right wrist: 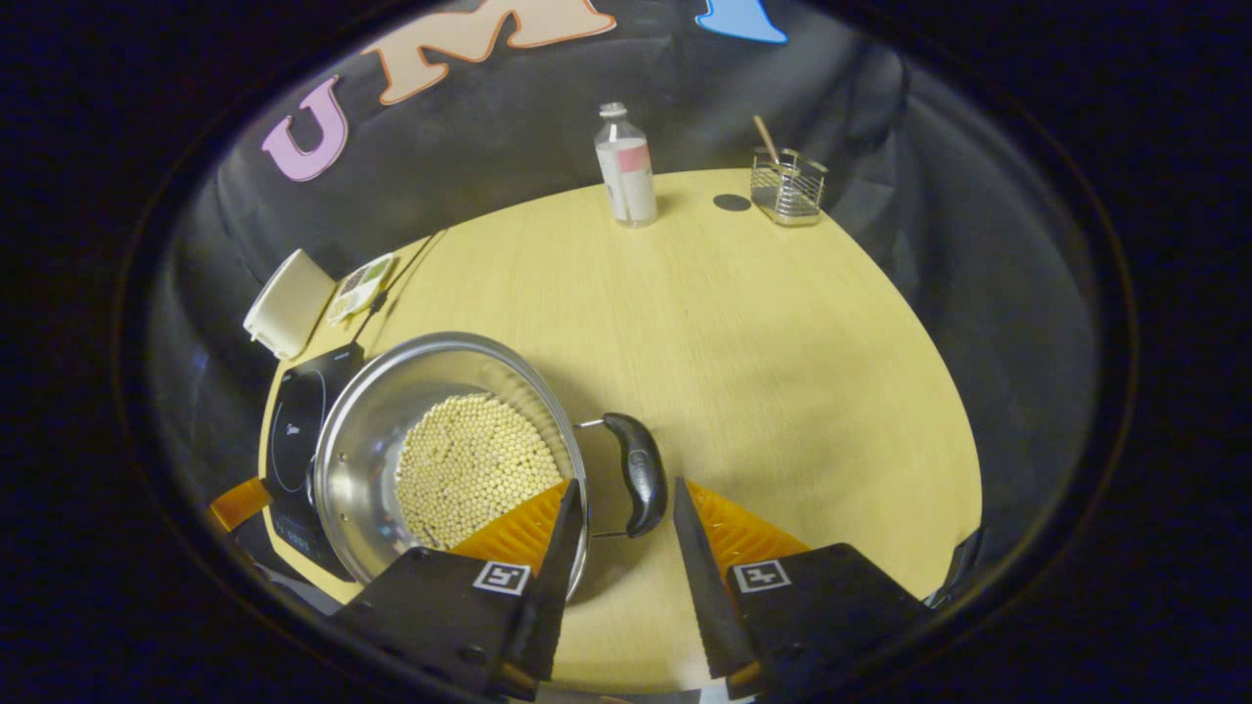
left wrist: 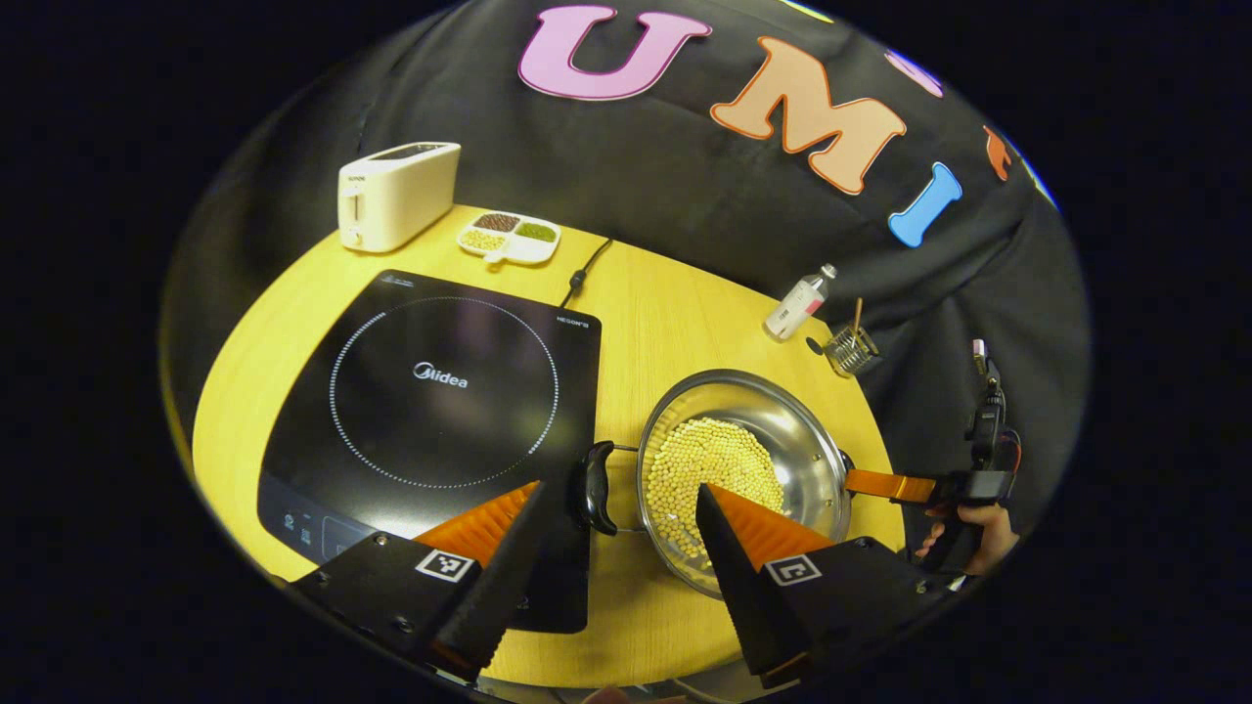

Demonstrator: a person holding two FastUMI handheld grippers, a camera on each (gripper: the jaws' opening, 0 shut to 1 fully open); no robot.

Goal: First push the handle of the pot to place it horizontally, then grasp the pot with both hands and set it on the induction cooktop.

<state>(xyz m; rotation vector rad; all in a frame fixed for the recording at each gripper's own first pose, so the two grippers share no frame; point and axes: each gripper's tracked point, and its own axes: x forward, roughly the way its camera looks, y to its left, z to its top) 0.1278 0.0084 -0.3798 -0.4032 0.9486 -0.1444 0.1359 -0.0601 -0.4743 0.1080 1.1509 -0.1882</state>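
Note:
A steel pot (left wrist: pixel 797 430) holding pale beans stands on the wooden table, right of the black induction cooktop (left wrist: pixel 430 391). Its two black loop handles stick out sideways. My left gripper (left wrist: pixel 621 523) is open; the pot's left handle (left wrist: pixel 597 487) lies between its fingers, untouched. The right gripper (left wrist: pixel 885 485), held by a hand (left wrist: pixel 983 543), reaches the pot's far side. In the right gripper view my right gripper (right wrist: pixel 621 528) is open around the other handle (right wrist: pixel 641 474), one finger over the pot (right wrist: pixel 367 440) rim. The cooktop (right wrist: pixel 293 430) lies beyond the pot.
A cream toaster (left wrist: pixel 396 194) and a divided dish of beans (left wrist: pixel 509 238) stand behind the cooktop, with its power cord (left wrist: pixel 585 269). A bottle (right wrist: pixel 626 166) and a wire holder (right wrist: pixel 787 186) stand at the table's far edge. Bare tabletop (right wrist: pixel 763 342) lies right of the pot.

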